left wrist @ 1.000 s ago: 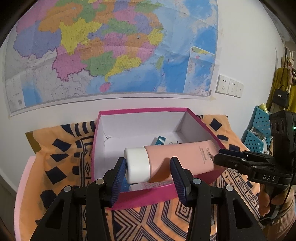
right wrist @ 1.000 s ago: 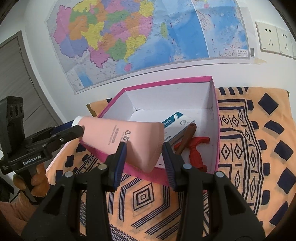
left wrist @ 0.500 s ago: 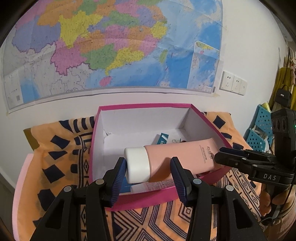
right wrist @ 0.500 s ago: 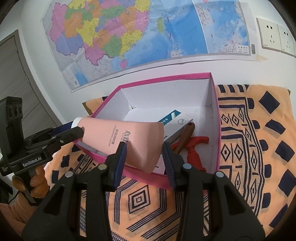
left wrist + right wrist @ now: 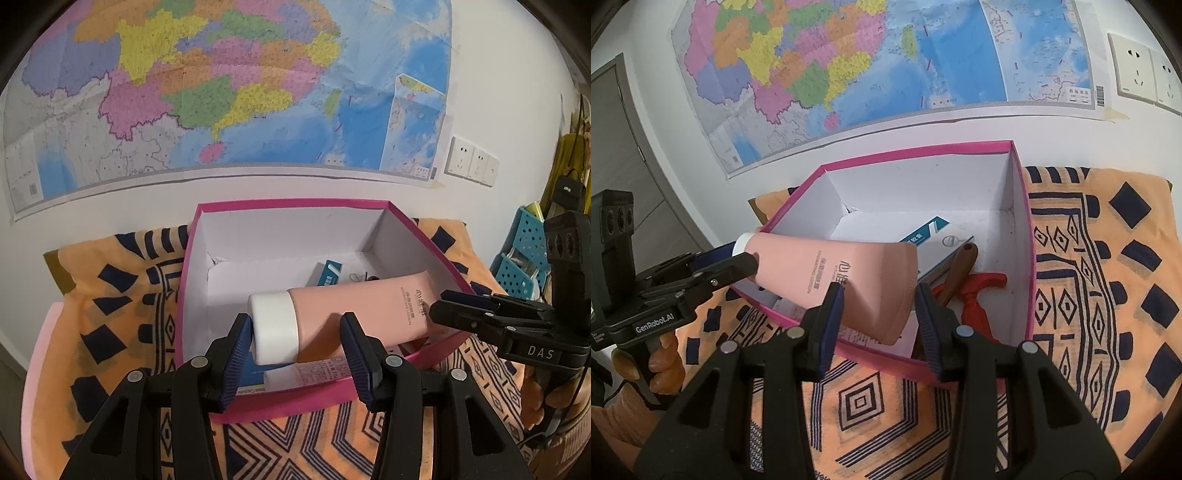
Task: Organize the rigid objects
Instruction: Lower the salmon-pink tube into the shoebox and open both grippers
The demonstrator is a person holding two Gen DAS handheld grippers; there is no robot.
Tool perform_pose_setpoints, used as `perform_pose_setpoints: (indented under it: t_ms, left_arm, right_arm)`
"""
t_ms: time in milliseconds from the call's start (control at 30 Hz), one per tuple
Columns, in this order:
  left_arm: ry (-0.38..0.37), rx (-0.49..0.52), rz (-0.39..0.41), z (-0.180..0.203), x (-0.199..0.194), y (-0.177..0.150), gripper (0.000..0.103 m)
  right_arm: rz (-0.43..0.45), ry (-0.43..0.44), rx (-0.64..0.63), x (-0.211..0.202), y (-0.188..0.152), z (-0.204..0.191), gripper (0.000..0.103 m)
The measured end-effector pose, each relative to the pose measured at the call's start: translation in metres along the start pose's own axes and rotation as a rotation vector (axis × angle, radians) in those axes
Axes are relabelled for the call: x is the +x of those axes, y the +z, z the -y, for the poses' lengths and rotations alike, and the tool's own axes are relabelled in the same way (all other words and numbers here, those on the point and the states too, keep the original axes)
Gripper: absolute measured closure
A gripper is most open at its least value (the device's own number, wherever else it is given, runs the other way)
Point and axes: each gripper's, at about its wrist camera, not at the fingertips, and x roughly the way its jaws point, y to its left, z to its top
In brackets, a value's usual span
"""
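Observation:
A pink lotion tube (image 5: 362, 314) with a white cap (image 5: 275, 326) is held level over the pink box (image 5: 295, 400). My left gripper (image 5: 297, 343) is shut on its cap end. My right gripper (image 5: 879, 308) is shut on its flat crimped end (image 5: 886, 291). The right gripper also shows in the left wrist view (image 5: 476, 314) at the tube's far end. The tube (image 5: 831, 273) hangs above the box's front wall (image 5: 879, 356). Inside the box lie a white and blue carton (image 5: 942, 240), a brown-handled tool (image 5: 960, 266), a red tool (image 5: 975, 295) and a small white tube (image 5: 310, 373).
The box stands on an orange patterned cloth (image 5: 1089, 295). A wall with a map (image 5: 221, 92) and sockets (image 5: 471, 160) rises behind. Blue baskets (image 5: 524, 254) stand at the right. A door (image 5: 617, 147) is at the left.
Both grippers have carried the tube forward, further over the box. The grip on both ends is unchanged.

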Motion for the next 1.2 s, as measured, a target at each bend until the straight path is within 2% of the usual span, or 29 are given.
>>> perform_pose_setpoints:
  t_ms: [267,467,667,767,833,867,967,1067,1100,1200]
  left_arm:
    - [0.003,-0.012,-0.024,-0.006,0.009,-0.001,0.053]
    - [0.02,-0.017,-0.062,-0.01,0.022,-0.005,0.054]
    - [0.051,-0.015,-0.051,-0.01,0.018,-0.01,0.05]
    - [0.062,-0.007,-0.01,-0.007,0.004,-0.014,0.033]
    - [0.07,-0.007,0.02,-0.006,-0.006,-0.018,0.015]
    - [0.075,-0.009,0.032,-0.007,-0.011,-0.02,0.014]
    - [0.08,-0.02,0.053,-0.007,-0.025,-0.029,0.014]
    - [0.102,-0.039,0.056,-0.008,-0.034,-0.039,0.01]
    - [0.12,-0.049,0.056,-0.008,-0.037,-0.044,0.001]
    - [0.147,-0.077,0.056,-0.01,-0.041,-0.057,0.0]
  right_arm:
    - [-0.021,-0.013,-0.023,0.007,0.002,-0.001,0.06]
    - [-0.069,-0.061,-0.064,0.02,0.001,-0.005,0.06]
    - [-0.061,-0.083,-0.066,0.017,-0.005,-0.003,0.06]
    - [-0.021,-0.077,-0.064,0.003,-0.008,-0.007,0.06]
    - [0.008,-0.072,-0.072,-0.009,-0.014,-0.012,0.058]
    - [0.023,-0.074,-0.079,-0.015,-0.017,-0.016,0.057]
    - [0.076,-0.077,-0.096,-0.033,-0.03,-0.027,0.043]
    - [0.134,-0.111,-0.109,-0.046,-0.046,-0.035,0.022]
    - [0.152,-0.132,-0.112,-0.049,-0.053,-0.037,0.015]
    - [0.149,-0.176,-0.131,-0.047,-0.07,-0.043,0.012]
